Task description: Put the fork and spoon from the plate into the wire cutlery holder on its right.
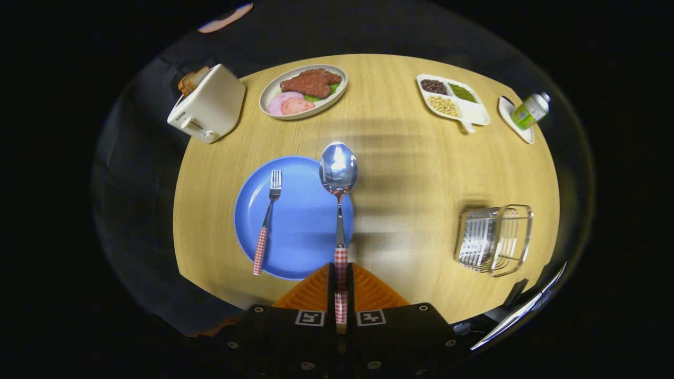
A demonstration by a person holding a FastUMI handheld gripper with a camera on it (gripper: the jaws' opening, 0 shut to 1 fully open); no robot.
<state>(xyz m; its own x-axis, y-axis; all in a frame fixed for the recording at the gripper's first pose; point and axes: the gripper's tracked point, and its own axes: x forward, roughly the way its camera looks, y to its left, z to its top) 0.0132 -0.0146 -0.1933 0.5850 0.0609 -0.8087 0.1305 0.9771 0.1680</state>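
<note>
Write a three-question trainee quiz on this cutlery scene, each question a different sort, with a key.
1. True or false: the gripper is shut on the spoon's checked handle.
2. Where is the fork? A) in the wire cutlery holder B) on the blue plate C) beside the toaster
3. Fill in: the holder stands to the plate's ____.

Key: 1 true; 2 B; 3 right.

Gripper (341,287) fingers tight on spoon (338,179) handle
</note>
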